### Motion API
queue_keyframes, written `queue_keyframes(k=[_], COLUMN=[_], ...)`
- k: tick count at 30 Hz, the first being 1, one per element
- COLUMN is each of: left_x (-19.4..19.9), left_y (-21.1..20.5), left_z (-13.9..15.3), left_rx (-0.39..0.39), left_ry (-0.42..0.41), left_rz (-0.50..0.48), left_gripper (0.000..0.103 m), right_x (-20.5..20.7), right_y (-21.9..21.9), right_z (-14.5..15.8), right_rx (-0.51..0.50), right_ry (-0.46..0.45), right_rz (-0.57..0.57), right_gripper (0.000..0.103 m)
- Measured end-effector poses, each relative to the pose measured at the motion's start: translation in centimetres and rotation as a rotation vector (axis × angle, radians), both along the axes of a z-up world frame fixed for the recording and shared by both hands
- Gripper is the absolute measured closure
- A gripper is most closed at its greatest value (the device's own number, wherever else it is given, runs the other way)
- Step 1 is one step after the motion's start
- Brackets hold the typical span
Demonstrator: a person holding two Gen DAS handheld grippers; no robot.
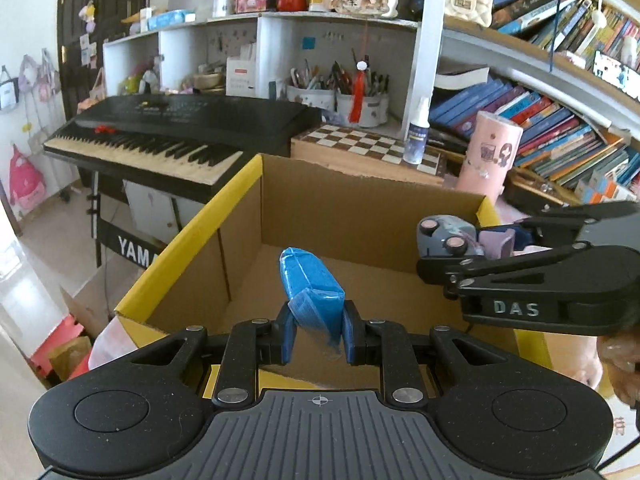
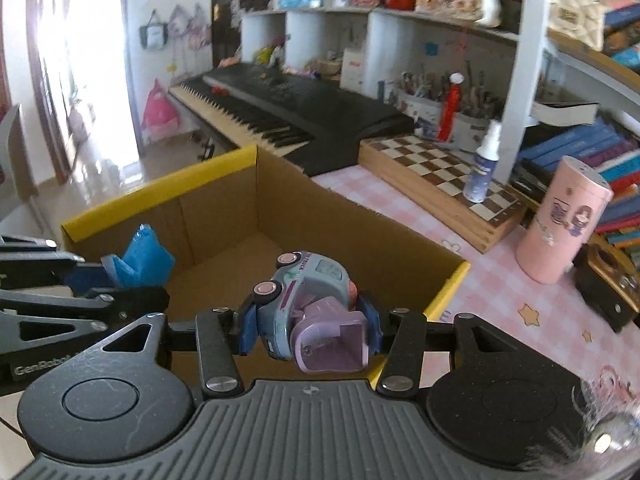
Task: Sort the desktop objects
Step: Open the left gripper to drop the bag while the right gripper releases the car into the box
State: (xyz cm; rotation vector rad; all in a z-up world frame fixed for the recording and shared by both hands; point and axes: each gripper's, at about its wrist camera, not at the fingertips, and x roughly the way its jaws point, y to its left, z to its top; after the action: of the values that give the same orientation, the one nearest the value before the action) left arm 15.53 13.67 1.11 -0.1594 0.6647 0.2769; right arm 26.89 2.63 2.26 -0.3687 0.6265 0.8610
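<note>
Left wrist view: the left gripper (image 1: pixel 318 334) pinches a crinkly blue plastic-wrapped packet (image 1: pixel 312 290) above the open cardboard box (image 1: pixel 360 208), whose rim is yellow. A Yamaha keyboard (image 1: pixel 176 128) stands ahead-left.

Right wrist view: the right gripper (image 2: pixel 310 330) clamps a glossy grey-blue toy truck (image 2: pixel 308 300) over the box; a pink cylinder (image 2: pixel 560 228) stands ahead-right.

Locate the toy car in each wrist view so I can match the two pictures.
Left wrist: toy car at right of centre, held over the cardboard box.
Right wrist: toy car at lower centre, in the right tongs.
Shared landmark: chessboard.
</note>
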Motion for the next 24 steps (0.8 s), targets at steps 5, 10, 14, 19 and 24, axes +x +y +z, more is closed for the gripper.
queue_keyframes(k=[5,10,14,19,24], left_x=[0.9,1.3,1.5,1.6,1.9], left_y=[-0.2,-0.5,-0.7,-0.9,-1.0], left_z=[-0.3,-0.4,-0.4,-0.5,-0.4], left_rx=[0.007,0.034,0.050,0.058,0.063], left_ry=[0.024,0.044,0.062,0.071,0.075], left_rz=[0.006,0.011,0.015,0.021,0.021], left_gripper=[0.081,0.081,0.081,0.081,0.076], right_x=[1.3,3.1,4.8,6.5,6.8], right_y=[1.1,1.9,2.0,2.4,3.1], right_z=[-1.0,-1.5,-1.5,-1.6,-1.8], right_rx=[-0.066,-0.103,-0.100,-0.110,-0.141], right_ry=[-0.003,-0.015,-0.006,0.012,0.015], right_rz=[0.050,0.060,0.045,0.032,0.051], right_gripper=[0.056,0.056,0.056,0.056,0.056])
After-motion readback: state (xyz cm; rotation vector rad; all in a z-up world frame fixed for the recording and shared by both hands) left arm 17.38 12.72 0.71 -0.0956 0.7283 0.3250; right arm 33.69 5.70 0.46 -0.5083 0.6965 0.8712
